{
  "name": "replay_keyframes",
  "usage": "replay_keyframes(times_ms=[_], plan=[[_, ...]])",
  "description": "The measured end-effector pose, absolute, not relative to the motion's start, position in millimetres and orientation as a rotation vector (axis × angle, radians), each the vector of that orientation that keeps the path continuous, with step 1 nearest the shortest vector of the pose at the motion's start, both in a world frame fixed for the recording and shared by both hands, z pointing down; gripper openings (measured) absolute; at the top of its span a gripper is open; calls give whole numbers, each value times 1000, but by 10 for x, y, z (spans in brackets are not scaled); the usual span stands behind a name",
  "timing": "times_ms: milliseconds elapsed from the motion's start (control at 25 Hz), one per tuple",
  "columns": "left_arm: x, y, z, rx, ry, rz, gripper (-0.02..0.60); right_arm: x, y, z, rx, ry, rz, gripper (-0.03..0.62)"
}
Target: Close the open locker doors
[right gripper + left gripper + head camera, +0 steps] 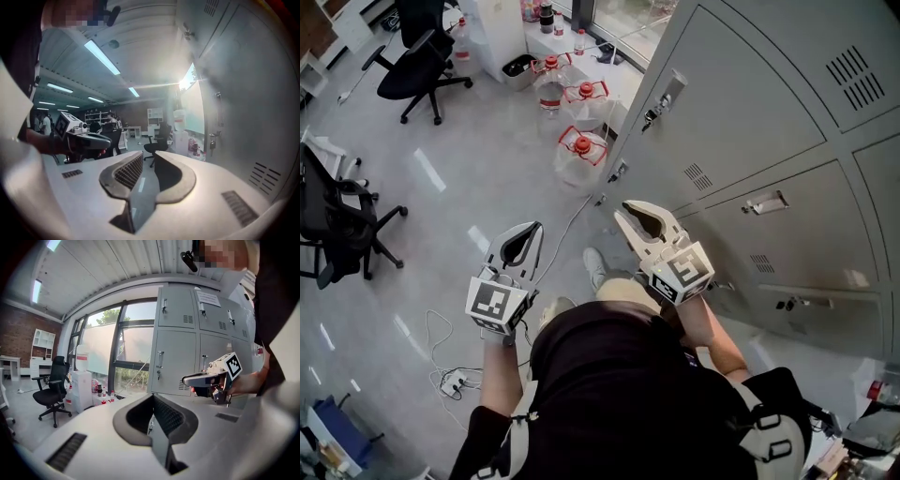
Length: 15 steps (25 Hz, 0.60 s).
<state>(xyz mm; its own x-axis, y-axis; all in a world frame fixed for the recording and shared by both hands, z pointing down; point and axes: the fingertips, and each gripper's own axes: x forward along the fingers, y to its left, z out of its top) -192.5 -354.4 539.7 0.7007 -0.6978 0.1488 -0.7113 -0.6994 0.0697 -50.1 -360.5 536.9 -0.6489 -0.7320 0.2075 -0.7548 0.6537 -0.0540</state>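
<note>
Glossy grey floor (469, 187), streaks of light reflected in it. Black office chair (417, 56) far left, second chair (337, 225) nearer left. Red-capped water jugs (581, 155) far centre below the big window (133, 348). Brick wall (23, 329) with white shelf (42, 341). Ceiling strip lights (101, 56) on. White cable (441, 342) loose on the near floor.

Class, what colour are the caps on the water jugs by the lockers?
Red caps, clearest in the head view.

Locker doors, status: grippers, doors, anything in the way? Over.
Left gripper shut, empty; right gripper narrowly open, empty. Locker doors in view all shut. Water jugs on floor off to the side, clear of both grippers.
</note>
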Motion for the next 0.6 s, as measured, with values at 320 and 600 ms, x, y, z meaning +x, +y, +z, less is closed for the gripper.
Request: replay_keyframes(times_ms=[320, 600], plan=[[-1864, -3306, 5123, 2837, -1067, 104, 8, -477, -3184, 4939, 1285, -2734, 81, 86], [-1775, -3143, 4913, 2905, -1004, 70, 8, -464, -2950, 4755, 1328, -2758, 8, 86]])
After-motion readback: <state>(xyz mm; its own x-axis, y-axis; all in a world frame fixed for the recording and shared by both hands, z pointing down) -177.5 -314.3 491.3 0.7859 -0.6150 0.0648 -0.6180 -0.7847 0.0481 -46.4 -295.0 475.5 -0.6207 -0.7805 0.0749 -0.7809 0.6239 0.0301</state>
